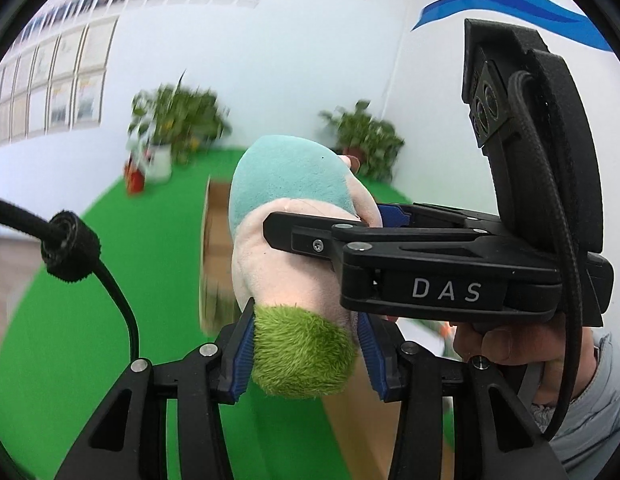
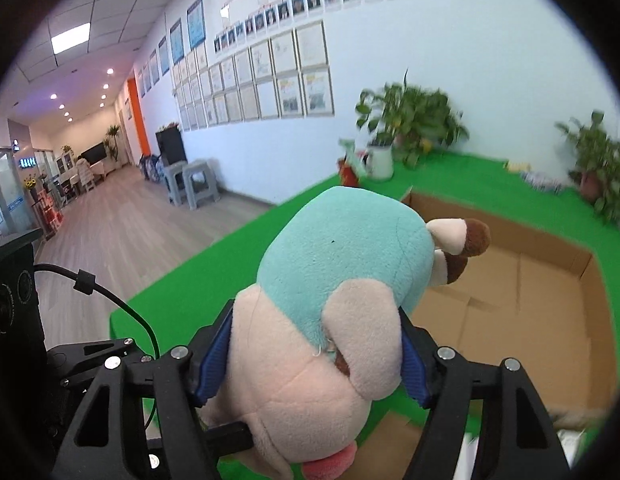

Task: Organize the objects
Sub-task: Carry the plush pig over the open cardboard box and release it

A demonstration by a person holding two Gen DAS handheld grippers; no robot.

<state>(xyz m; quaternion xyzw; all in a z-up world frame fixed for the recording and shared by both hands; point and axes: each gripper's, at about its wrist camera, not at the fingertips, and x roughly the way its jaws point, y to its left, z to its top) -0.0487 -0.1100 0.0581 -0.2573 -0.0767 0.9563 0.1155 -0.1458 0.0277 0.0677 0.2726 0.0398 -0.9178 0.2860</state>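
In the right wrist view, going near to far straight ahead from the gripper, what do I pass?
right gripper clamped on the plush toy → open cardboard box → green mat → potted plant in a white pot → white wall.

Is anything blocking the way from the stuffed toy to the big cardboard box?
Nothing visible does. Both tools grip the stuffed toy above the green mat, and the open cardboard box lies just beyond it. The part of its floor in view looks bare.
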